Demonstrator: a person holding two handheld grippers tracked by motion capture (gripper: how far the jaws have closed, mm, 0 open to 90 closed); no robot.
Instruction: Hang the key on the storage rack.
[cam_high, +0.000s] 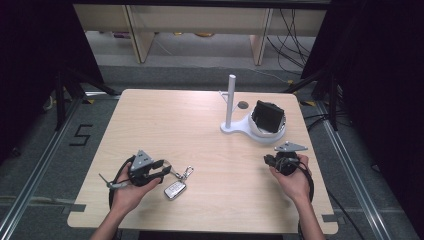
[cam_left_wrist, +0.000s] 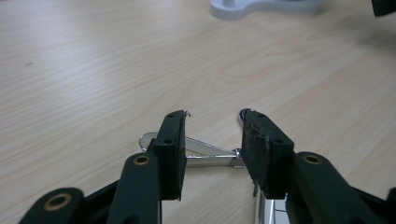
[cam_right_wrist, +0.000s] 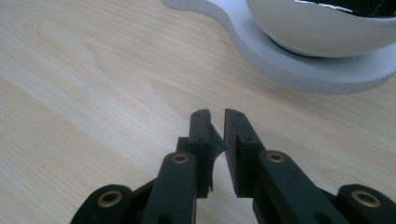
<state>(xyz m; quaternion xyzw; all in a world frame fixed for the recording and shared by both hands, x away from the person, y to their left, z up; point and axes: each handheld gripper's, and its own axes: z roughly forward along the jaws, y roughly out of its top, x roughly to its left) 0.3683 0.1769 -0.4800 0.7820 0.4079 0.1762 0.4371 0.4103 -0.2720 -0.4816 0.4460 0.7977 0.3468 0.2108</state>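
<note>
A silver carabiner clip (cam_left_wrist: 205, 151) lies on the wooden table, joined to a silver car key fob (cam_high: 175, 190). My left gripper (cam_left_wrist: 215, 123) is open, with one jaw on each side of the clip and low over it; I cannot tell whether the jaws touch it. In the high view the left gripper (cam_high: 167, 171) points right at the clip (cam_high: 186, 173). The fob's edge (cam_left_wrist: 271, 210) shows under the right jaw. My right gripper (cam_right_wrist: 217, 116) is shut with nothing in it, hovering over bare wood near the white stand. In the high view the right gripper (cam_high: 270, 159) sits at the table's right.
A white stand (cam_high: 240, 128) with an upright post (cam_high: 230, 100) and a bowl (cam_high: 280, 132) holding a black object (cam_high: 267, 116) sits at the back right. Its base (cam_right_wrist: 327, 70) and bowl (cam_right_wrist: 322, 28) lie just ahead of my right gripper. A small dark disc (cam_high: 243, 105) lies behind the post.
</note>
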